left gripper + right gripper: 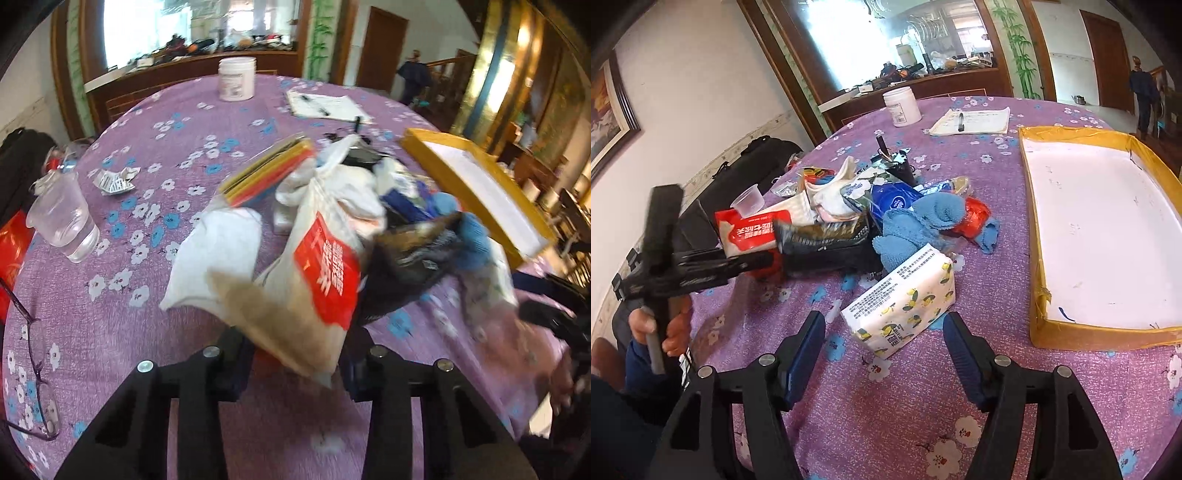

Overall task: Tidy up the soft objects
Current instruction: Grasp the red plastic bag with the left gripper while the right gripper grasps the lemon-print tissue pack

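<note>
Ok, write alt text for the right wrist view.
The right tongs stand open just short of a lemon-print tissue pack on a purple floral tablecloth. Beyond lies a heap of soft things, among them a blue towel; an empty yellow-rimmed tray sits right. At left, the left tongs grip a red-and-white packet.

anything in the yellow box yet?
No, the yellow box shows only its bare white floor; the soft items lie heaped beside it.

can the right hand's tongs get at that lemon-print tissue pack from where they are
Probably yes. The right tongs stand open with the tissue pack lying alone on the tablecloth just ahead of them, nothing between, and the pile behind it.
</note>
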Action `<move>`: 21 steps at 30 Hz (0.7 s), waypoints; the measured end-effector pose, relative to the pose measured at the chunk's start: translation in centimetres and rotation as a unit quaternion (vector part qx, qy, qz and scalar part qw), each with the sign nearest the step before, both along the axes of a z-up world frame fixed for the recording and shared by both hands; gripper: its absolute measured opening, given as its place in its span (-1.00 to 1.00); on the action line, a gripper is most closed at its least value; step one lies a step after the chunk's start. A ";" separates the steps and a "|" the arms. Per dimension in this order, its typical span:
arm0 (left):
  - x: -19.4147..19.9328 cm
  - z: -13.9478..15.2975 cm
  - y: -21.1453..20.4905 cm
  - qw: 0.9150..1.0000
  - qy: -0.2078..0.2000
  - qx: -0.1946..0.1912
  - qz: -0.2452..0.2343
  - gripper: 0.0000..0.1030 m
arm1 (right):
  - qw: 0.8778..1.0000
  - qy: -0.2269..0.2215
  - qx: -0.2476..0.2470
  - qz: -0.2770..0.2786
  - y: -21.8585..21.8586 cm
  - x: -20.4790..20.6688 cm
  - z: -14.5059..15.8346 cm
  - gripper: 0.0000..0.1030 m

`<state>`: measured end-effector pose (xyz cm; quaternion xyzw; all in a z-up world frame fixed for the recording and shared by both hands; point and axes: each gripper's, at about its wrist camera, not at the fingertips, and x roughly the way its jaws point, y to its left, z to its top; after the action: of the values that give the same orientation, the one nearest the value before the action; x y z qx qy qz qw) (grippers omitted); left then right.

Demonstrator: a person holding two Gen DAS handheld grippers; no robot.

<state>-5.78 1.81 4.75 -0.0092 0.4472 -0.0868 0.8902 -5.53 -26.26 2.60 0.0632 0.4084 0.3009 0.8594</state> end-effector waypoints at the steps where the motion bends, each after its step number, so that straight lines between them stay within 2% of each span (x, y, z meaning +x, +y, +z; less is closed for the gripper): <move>1: -0.3 0.3 0.1 1.000 -0.005 0.003 0.003 -0.26 | 1.000 0.003 0.000 -0.001 0.1 0.1 0.0 0.53; 4: -0.7 1.0 0.8 1.000 -0.011 0.001 0.009 -0.14 | 1.000 0.009 0.004 0.002 0.6 0.1 0.1 0.55; 6: -0.7 1.4 1.3 1.000 -0.020 -0.001 0.017 0.26 | 1.000 0.012 0.001 0.000 0.8 0.1 0.1 0.57; 9: -0.5 1.8 1.6 0.999 -0.030 0.011 0.023 0.46 | 1.000 0.019 0.002 -0.002 1.1 0.2 0.1 0.58; 12: -0.4 1.8 1.9 0.999 -0.033 0.016 0.019 0.50 | 1.000 0.019 -0.001 -0.004 1.2 0.2 0.2 0.59; 16: -1.2 0.8 1.1 0.999 -0.017 0.031 -0.029 0.50 | 1.000 0.018 -0.004 -0.007 1.0 0.2 0.2 0.61; 21: -1.7 -0.6 0.0 0.998 0.000 0.032 -0.053 0.51 | 0.999 0.032 0.002 -0.015 0.8 0.7 -0.2 0.61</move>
<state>-7.46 1.85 4.18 0.0433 0.4493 -0.1199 0.8843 -4.86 -25.43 2.38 0.0804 0.4340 0.2864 0.8504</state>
